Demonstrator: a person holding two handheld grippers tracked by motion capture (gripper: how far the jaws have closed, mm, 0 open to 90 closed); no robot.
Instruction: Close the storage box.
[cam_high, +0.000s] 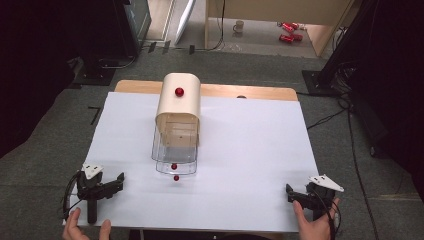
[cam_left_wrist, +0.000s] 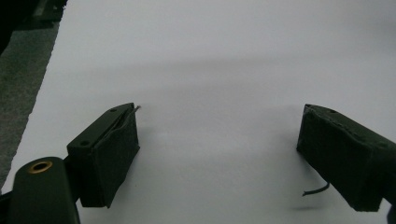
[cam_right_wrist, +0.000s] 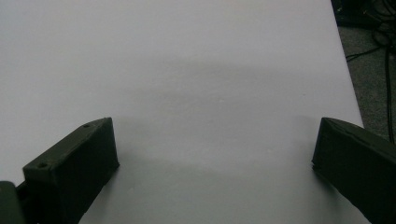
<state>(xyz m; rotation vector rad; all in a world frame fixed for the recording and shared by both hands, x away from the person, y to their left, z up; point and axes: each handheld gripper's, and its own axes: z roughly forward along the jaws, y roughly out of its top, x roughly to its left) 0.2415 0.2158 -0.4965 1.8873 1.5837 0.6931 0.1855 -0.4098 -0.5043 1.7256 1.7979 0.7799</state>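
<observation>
A cream box (cam_high: 178, 102) with a rounded top and a red knob (cam_high: 179, 91) stands at the back middle of the white sheet (cam_high: 250, 145). A clear drawer (cam_high: 174, 150) sticks out of its front, with a small red knob (cam_high: 174, 166) on its face. Just in front, a second red dot (cam_high: 176, 178) shows on the sheet; whether it is a loose bead or a reflection I cannot tell. My left gripper (cam_high: 116, 184) (cam_left_wrist: 218, 119) rests at the front left, open and empty. My right gripper (cam_high: 292, 196) (cam_right_wrist: 215, 128) sits at the front right, open with nothing between its fingers.
The sheet covers a wooden table whose bare edge (cam_high: 260, 92) shows at the back. On the floor beyond lie a mug (cam_high: 239, 26) and red cans (cam_high: 289, 31). Black stands and cables (cam_high: 350, 115) run along the right side.
</observation>
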